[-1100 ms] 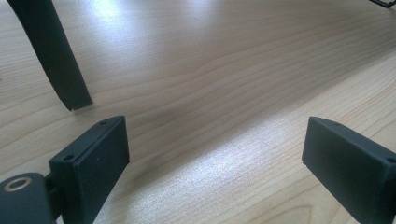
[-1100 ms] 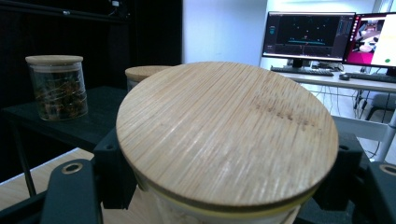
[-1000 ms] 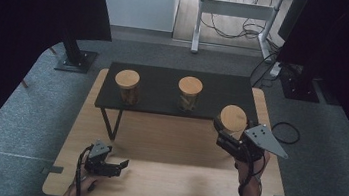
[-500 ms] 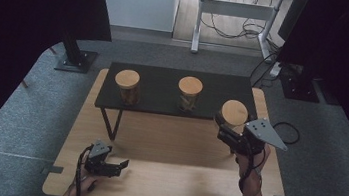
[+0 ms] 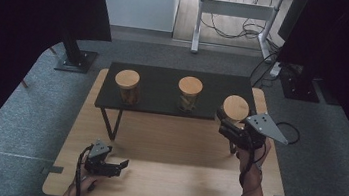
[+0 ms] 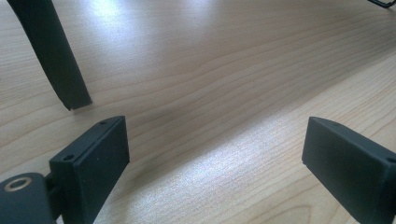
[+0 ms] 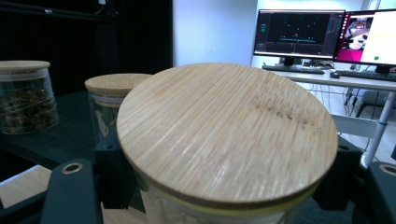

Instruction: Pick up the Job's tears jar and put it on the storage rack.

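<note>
A glass jar with a round wooden lid is held above the wooden table, at the right end of the low black shelf. My right gripper is shut on this jar below the lid. In the right gripper view the lid is close up, with a black jaw at each side. Two more lidded jars stand on the shelf. My left gripper rests near the table's front left, open with nothing in it. Its fingers stand wide apart over bare wood.
A black shelf leg stands just ahead of the left gripper. The other two jars show left of the held one. Monitors on a desk lie beyond. Grey carpet surrounds the table.
The right gripper has carried its jar a little up and away from the person, toward the shelf's right end. The left gripper has stayed put.
</note>
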Available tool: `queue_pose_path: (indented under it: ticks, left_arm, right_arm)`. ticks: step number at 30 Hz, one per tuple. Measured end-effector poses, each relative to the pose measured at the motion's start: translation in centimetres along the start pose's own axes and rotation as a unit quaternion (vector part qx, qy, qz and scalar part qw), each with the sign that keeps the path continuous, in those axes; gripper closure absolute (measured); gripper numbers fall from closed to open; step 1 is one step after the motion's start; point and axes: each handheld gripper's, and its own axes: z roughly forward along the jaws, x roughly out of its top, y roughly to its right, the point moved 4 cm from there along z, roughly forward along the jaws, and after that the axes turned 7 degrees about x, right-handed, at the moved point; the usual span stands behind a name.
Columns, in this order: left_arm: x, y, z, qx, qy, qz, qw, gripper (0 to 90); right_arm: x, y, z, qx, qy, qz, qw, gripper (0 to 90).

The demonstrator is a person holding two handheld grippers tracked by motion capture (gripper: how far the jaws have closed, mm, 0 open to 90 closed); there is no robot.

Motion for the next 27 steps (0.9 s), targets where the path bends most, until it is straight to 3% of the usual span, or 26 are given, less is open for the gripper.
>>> queue_pose_path:
  ticks: [27]
  left_arm:
    - [0.0,0.0,0.0,0.003,-0.004,-0.001,1.0000,7.2]
  right_arm:
    - [-0.2,2.2,2.6,-0.019,-0.015,0.008,0.9997,24.8]
